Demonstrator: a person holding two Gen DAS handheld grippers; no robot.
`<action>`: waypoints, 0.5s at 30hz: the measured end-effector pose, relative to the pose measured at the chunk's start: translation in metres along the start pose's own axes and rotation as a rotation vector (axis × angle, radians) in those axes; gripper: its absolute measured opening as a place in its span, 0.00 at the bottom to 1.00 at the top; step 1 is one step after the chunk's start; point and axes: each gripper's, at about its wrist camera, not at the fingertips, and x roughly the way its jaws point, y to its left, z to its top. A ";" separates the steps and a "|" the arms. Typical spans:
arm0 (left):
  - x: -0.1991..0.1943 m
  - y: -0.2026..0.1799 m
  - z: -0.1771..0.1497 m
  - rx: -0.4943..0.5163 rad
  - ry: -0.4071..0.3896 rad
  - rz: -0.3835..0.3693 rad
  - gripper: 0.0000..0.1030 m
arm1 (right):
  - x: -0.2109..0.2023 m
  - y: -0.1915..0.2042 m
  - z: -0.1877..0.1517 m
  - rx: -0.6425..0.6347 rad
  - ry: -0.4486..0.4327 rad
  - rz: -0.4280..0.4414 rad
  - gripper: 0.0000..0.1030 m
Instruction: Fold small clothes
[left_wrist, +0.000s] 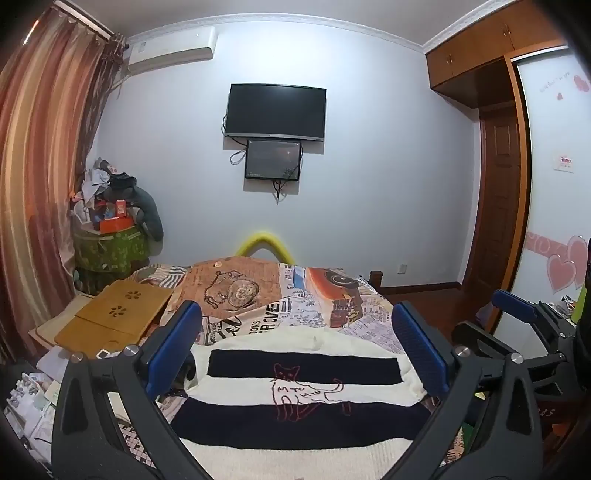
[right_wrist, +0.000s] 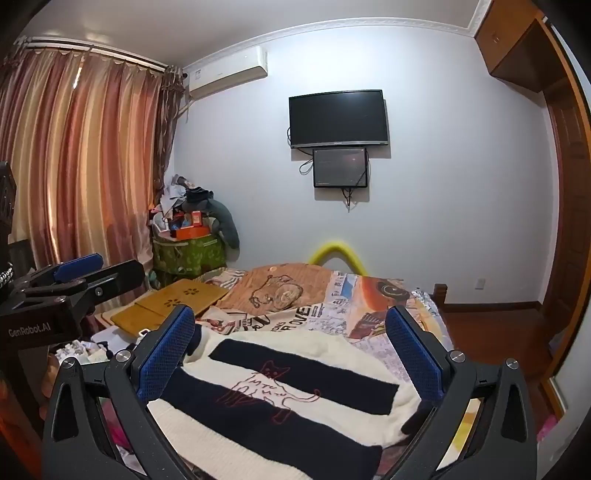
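Tool positions at the outset of a fold: the left tool (left_wrist: 295, 354) and the right tool (right_wrist: 290, 356) both hover above the garment with their blue pads spread wide apart and nothing between them, so neither grips cloth yet. The task's thing, a small cream sweater (left_wrist: 295, 398) with broad dark bands and a red outlined cat (left_wrist: 306, 391) stitched at its centre, lies spread flat on the bed (left_wrist: 295, 295), front upward; judged from its smooth, open lay, it has been laid out so that edges can be picked up cleanly and no fold is yet made. Each tool frames the sweater between its fingers, the likely reason being that the two sides are to be taken at once. In the right wrist view the left tool (right_wrist: 79, 267) appears at the left edge, well apart from the right one. Beneath the sweater a printed patchwork bedcover (right_wrist: 332, 306) supplies a broad, soft working surface. Further out, a wooden lap tray (left_wrist: 118, 317) rests on the bed's left side, clear of the garment; a wall-mounted television (left_wrist: 276, 112) and striped curtains (right_wrist: 74, 155) close the scene.
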 end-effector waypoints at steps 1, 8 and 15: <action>0.000 -0.001 0.000 0.005 0.005 -0.001 1.00 | 0.000 0.000 0.000 0.000 -0.001 -0.001 1.00; -0.005 0.003 -0.001 -0.031 0.001 0.005 1.00 | 0.001 0.002 -0.001 -0.001 0.009 0.000 1.00; 0.006 0.007 0.000 -0.023 0.018 0.013 1.00 | 0.003 0.001 0.000 0.000 0.014 0.001 1.00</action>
